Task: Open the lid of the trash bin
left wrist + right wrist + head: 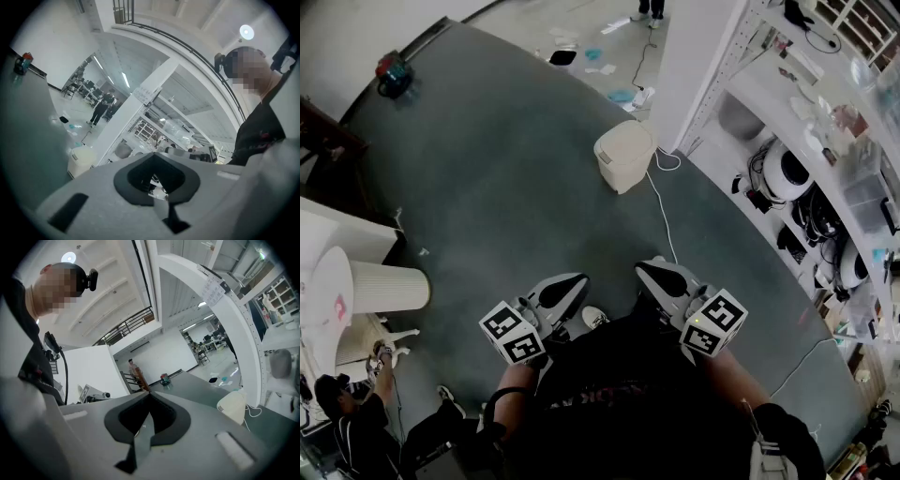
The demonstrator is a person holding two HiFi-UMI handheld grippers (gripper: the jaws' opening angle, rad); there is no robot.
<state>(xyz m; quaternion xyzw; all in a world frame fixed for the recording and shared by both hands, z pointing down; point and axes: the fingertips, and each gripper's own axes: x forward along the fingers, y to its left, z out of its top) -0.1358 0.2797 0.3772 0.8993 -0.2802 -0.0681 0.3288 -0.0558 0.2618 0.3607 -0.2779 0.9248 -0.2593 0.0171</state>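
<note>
Trash bin [624, 155]: cream, lid down, on grey carpet [506, 206] at its far right edge, beside white pillar [705, 66]. Left gripper [579, 280], right gripper [644, 269]: jaws together, empty, well apart from bin.

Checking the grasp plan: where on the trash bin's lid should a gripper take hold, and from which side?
Likely the lid's near rim, coming in level from the person's side: it lies shut, and its seam with the trash bin's body shows there. The hinge side cannot be made out.
</note>
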